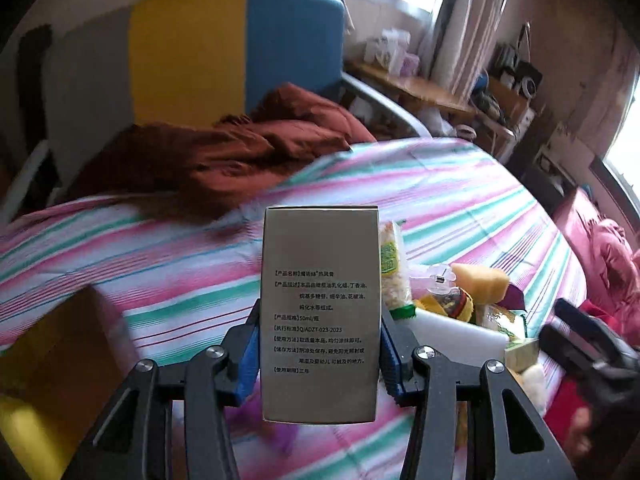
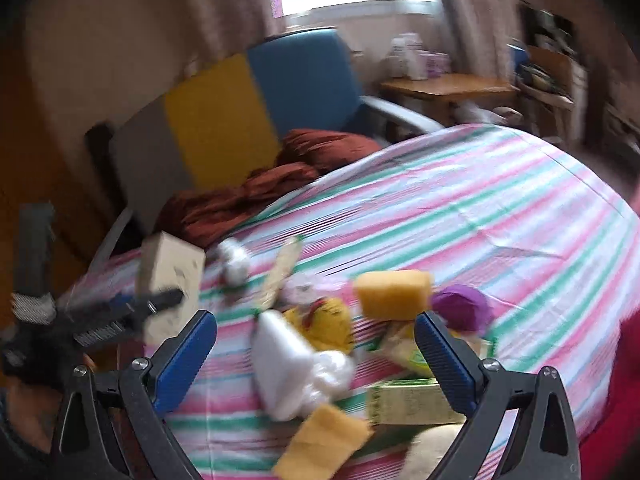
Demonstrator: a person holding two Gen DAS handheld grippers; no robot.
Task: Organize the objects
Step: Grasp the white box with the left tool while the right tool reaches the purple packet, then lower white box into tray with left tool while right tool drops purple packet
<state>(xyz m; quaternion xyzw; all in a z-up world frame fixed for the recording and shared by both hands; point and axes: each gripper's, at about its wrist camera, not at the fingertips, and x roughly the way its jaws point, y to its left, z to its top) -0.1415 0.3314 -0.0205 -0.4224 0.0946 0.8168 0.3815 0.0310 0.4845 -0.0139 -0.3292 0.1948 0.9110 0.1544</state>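
The tall grey cardboard carton (image 1: 320, 312), standing upright at the centre of the left wrist view, carries black printed Chinese lines with bracketed headings. Readable among them are "50ml" in the specification line, "Q/ADZT-023-2023" in the standard line below it, and "三年" in the last line toward six o'clock. Print elsewhere is too blurred to read.

The far and right stretch of the striped bedspread (image 2: 500, 208) lies open. Near, a clutter pile — yellow sponge (image 2: 394, 294), purple ball (image 2: 460, 304), white bag (image 2: 288, 360) — blocks passage; rust blanket (image 2: 240, 204) crowds far left.
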